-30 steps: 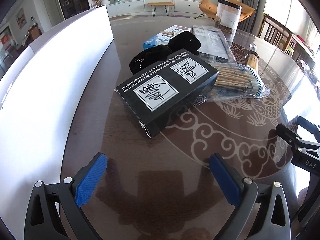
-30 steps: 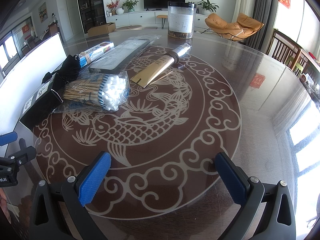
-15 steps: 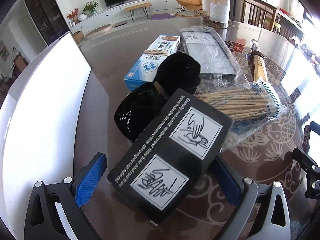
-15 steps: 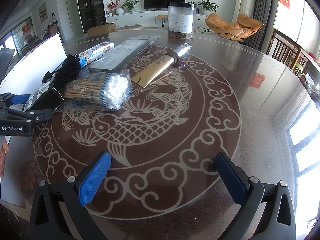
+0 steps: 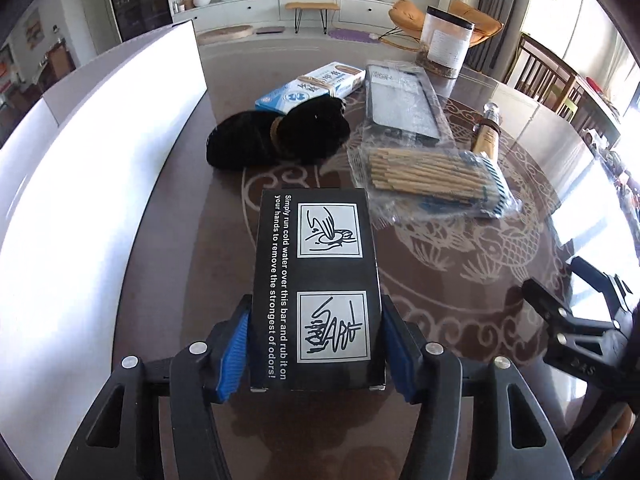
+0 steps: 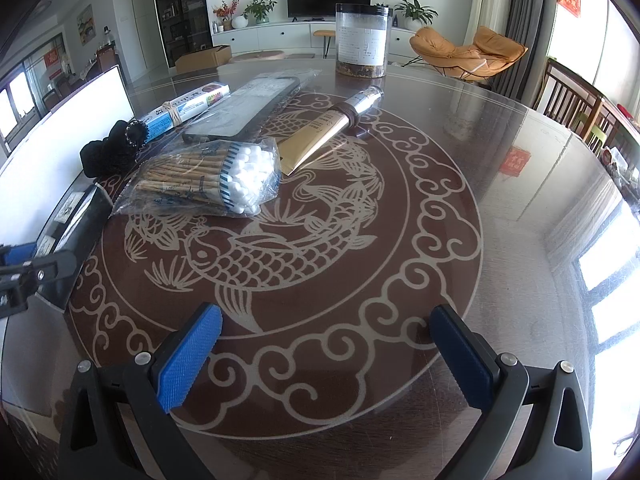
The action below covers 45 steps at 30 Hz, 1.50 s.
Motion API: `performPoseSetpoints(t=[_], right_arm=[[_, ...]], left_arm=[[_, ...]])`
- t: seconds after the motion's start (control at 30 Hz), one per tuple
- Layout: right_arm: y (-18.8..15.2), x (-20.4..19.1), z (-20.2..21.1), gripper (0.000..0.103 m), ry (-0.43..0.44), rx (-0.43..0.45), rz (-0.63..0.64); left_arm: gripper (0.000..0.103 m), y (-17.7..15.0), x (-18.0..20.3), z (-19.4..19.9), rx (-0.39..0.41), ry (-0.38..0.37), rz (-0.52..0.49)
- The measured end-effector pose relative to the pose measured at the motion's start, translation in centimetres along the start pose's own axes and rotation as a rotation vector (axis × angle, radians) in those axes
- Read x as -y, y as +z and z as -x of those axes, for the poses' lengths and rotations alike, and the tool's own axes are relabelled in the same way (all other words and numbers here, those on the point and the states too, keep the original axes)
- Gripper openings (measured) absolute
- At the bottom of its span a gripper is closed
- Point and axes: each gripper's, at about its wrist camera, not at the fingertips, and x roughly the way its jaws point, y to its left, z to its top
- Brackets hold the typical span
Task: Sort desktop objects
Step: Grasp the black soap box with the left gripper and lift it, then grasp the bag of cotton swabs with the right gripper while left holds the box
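A black box (image 5: 316, 240) with white print and two drawings lies lengthwise between the blue pads of my left gripper (image 5: 315, 340). The jaws are closing, and both pads press against the box's long sides. The right wrist view catches the box (image 6: 76, 220) at the far left with the left gripper (image 6: 24, 264) on it. My right gripper (image 6: 328, 352) stands open over the fish pattern of the table (image 6: 520, 160), with nothing between its fingers. Behind the box lie a bag of cotton swabs (image 5: 432, 178), a black pouch (image 5: 280, 136) and a blue-white carton (image 5: 312, 86).
A flat dark packet in plastic (image 5: 404, 104), a gold tube (image 6: 328, 132) and a clear canister (image 6: 362, 40) sit further back. A tall white panel (image 5: 100, 160) runs along the table's left side. Wooden chairs (image 6: 576, 108) stand to the right.
My left gripper has come over the black box and its jaws have narrowed onto its sides. The box now lies straight between the jaws, apart from the swab bag. The right gripper has not moved.
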Motion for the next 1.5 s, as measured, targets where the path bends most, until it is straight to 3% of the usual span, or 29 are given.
performPoseSetpoints(t=[0.13,0.3,0.37,0.6,1.43,1.5], right_arm=[[0.0,0.0,0.0,0.103,0.000,0.000,0.000],[0.0,0.0,0.0,0.103,0.000,0.000,0.000],[0.0,0.0,-0.1,0.103,0.000,0.000,0.000],[0.0,0.0,-0.1,0.103,0.000,0.000,0.000],[0.0,0.0,-0.1,0.103,0.001,0.001,0.000],[0.7,-0.5,0.0,0.103,0.062,-0.051,0.060]], left_arm=[[0.059,-2.8,0.5,1.3,-0.012,0.007,-0.001],[0.060,-3.0,0.9,0.6,-0.037,0.032,-0.003],[0.078,-2.9,1.4,0.2,-0.035,0.060,-0.025],[0.103,-2.7,1.0,-0.6,-0.060,0.058,0.018],[0.103,-2.7,-0.7,-0.8,-0.038,0.075,0.059],[0.103,-2.7,-0.9,-0.7,-0.036,0.083,0.062]])
